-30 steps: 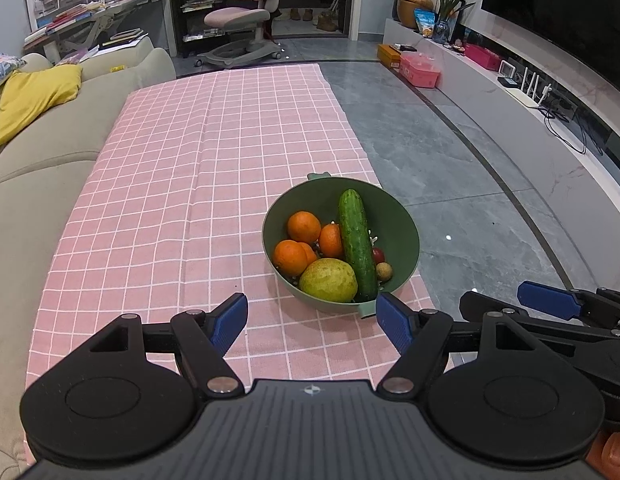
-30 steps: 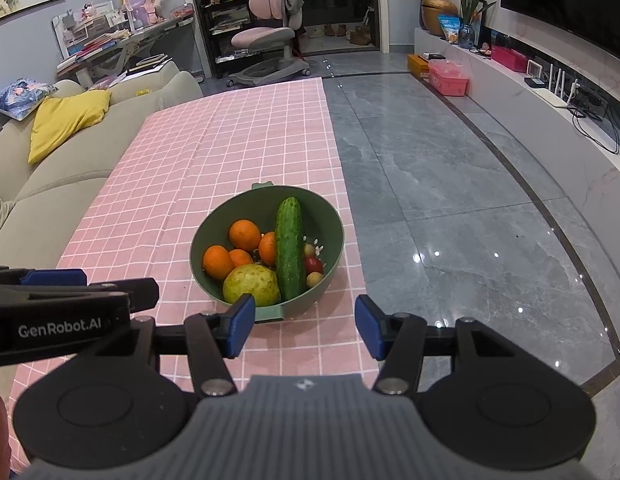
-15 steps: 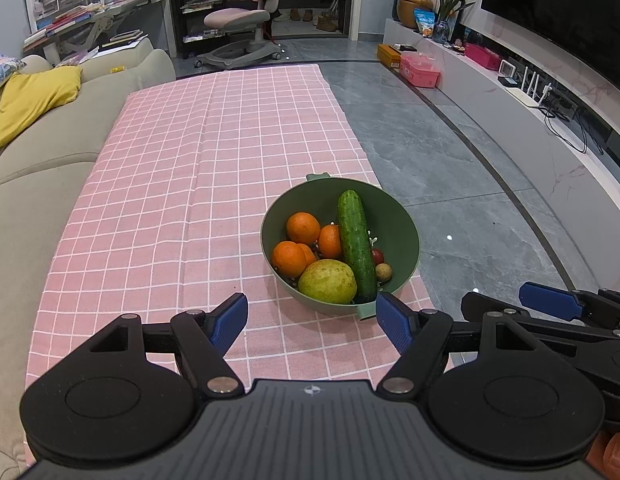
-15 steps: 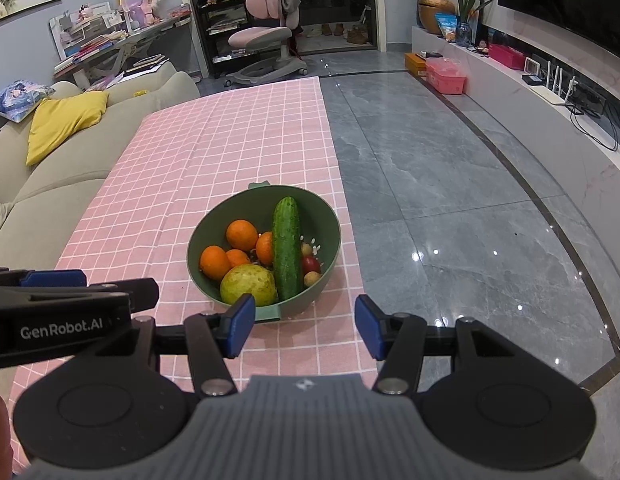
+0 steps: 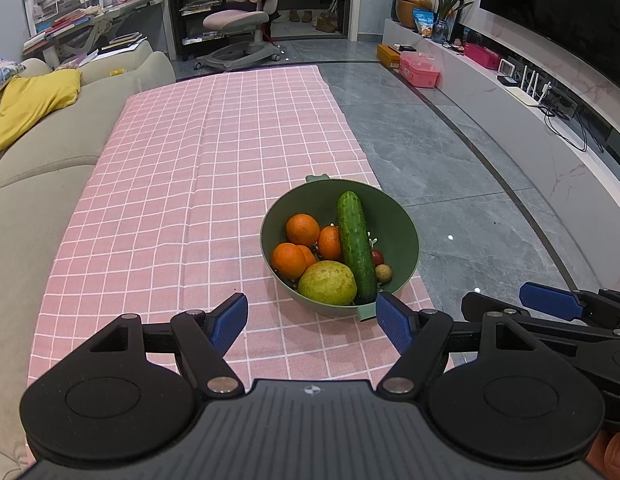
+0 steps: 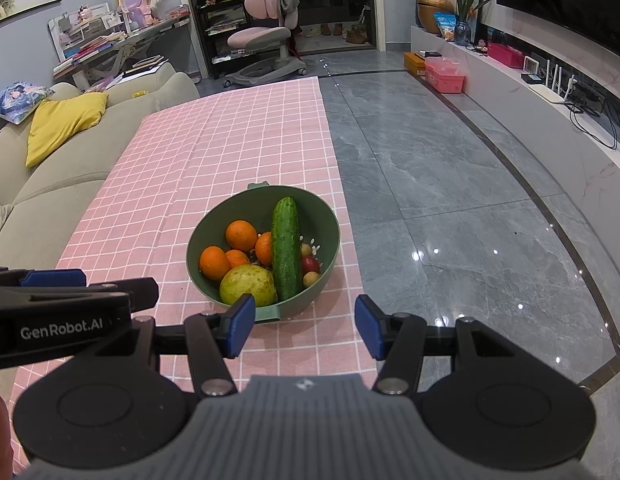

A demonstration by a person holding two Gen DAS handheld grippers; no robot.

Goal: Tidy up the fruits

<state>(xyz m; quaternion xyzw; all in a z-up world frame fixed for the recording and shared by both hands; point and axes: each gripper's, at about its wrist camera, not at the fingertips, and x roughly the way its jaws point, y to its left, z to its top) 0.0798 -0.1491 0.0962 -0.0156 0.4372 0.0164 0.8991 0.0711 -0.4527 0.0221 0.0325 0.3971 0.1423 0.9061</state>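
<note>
Over the last second almost nothing has shifted: the green colander bowl (image 5: 406,236) sits a touch lower in the left wrist view and a little nearer in the right wrist view, so both tools have drifted slightly toward it; the fruit inside has not stirred.

The left tool (image 5: 312,322) hangs released, its blue pads spread wide, low in the frame just short of the bowl's near handle tab. The right tool (image 6: 304,326) is likewise spread and holds nothing, with the bowl just above its left pad in its own view. The bowl stands on the pink checked tabletop (image 5: 170,200), close to the cloth's right edge, right of frame centre.

Every piece is in the bowl, which fits either a sorted pile or one waiting to be taken apart, so I would not say which. If a piece is to be lifted, the long cucumber (image 5: 356,246) leans over the others and reaches the far rim; take it across its middle so it doesn't tip. The round ones will roll once a neighbour goes.

Counted:
- oranges (image 5: 302,229): four, one half hidden
- yellow-green pear-like fruit (image 5: 327,282): one
- cucumber: one
- small red fruit (image 6: 310,265): one
- small tan round fruits (image 5: 383,272): two, the second showing only in the right wrist view
</note>
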